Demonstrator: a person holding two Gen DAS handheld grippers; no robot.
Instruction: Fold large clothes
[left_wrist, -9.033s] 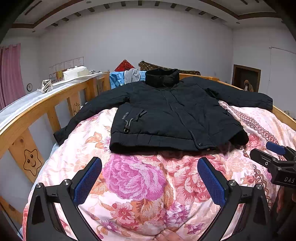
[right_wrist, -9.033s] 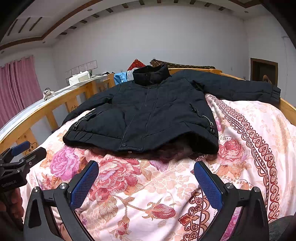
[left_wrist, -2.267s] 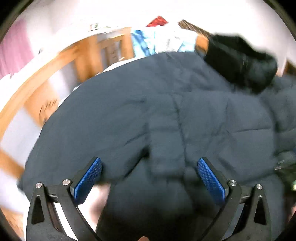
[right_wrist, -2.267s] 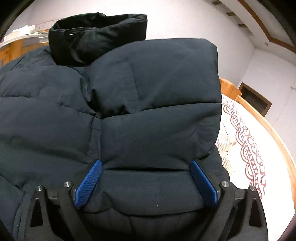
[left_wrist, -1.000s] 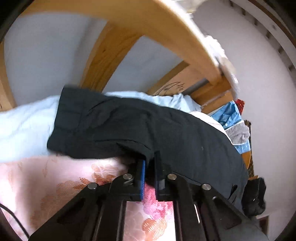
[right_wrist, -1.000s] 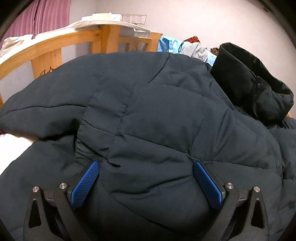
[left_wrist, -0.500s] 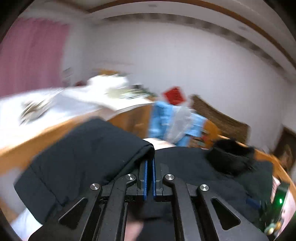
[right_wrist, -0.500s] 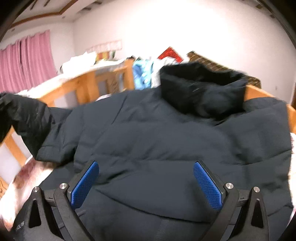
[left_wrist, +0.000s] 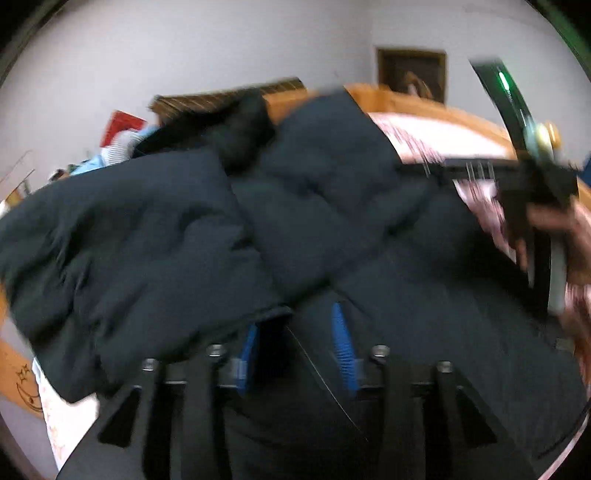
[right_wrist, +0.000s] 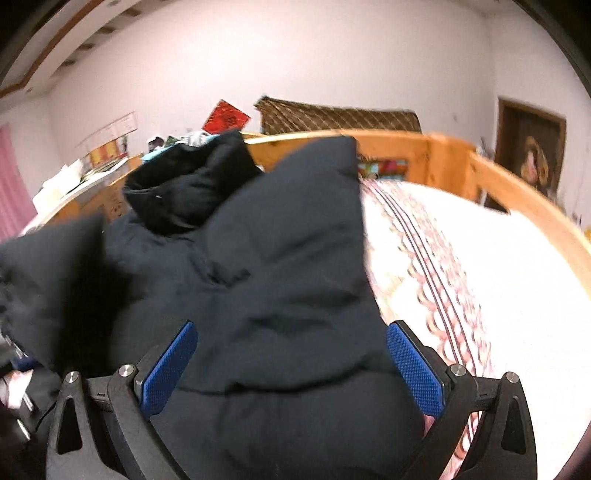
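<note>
Sleeve-folding step: left hand-held gripper (left_wrist: 295, 347) half-parted at sleeve (left_wrist: 122, 258) edge; right hand-held gripper (right_wrist: 291, 362) wide over jacket (right_wrist: 288, 280). Next: fold hem up.

A wooden-railed bed (right_wrist: 436, 155) carries everything here. A pink floral quilt (right_wrist: 480, 266) covers it. The dark padded jacket (right_wrist: 288, 266) lies directly on the quilt's left part, its sleeves folded across its body.

Home bedroom: wooden bed frame (right_wrist: 424, 147) w/ floral quilt (right_wrist: 480, 266), pink curtain (right_wrist: 11, 184).
</note>
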